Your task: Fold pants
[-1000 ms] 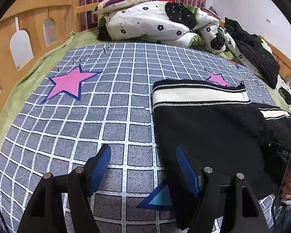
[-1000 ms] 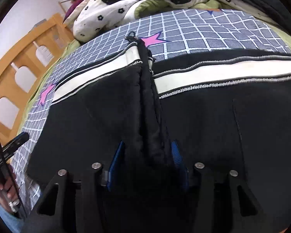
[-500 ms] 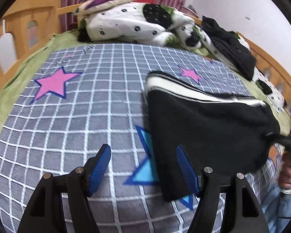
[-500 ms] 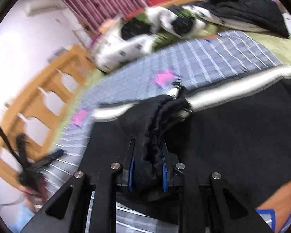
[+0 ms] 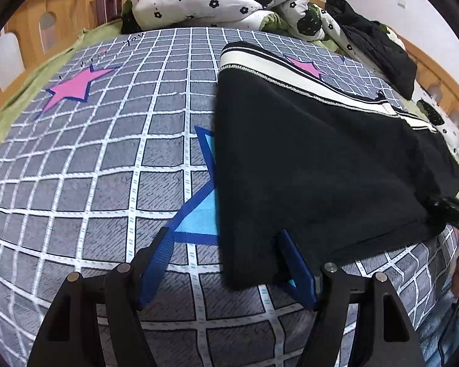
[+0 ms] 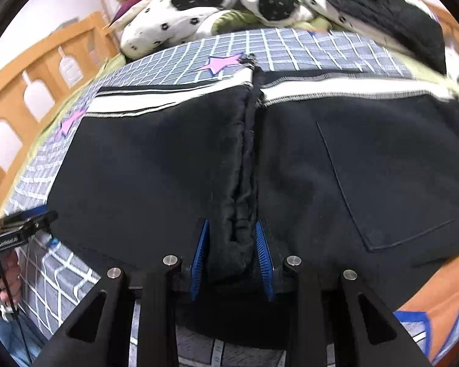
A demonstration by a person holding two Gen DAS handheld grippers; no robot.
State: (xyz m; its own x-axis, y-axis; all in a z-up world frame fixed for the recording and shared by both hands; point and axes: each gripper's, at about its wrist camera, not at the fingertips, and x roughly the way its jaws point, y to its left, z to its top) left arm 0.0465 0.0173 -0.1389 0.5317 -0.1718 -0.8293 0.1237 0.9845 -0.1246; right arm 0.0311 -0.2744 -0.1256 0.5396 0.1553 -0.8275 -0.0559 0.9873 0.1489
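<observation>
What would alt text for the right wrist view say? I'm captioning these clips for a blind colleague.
The right gripper has a bunched ridge of the black pants between its blue pads, its jaws having just been moving. The pants lie spread on a grey checked bedspread, white waistband farthest away, a crumpled duvet behind.

A grey checked bedsheet (image 5: pixel 107 168) with pink stars covers the bed; a flowered duvet (image 5: pixel 205 0) and a black garment (image 5: pixel 379 52) are heaped by the wooden rail (image 6: pixel 46 70)
</observation>
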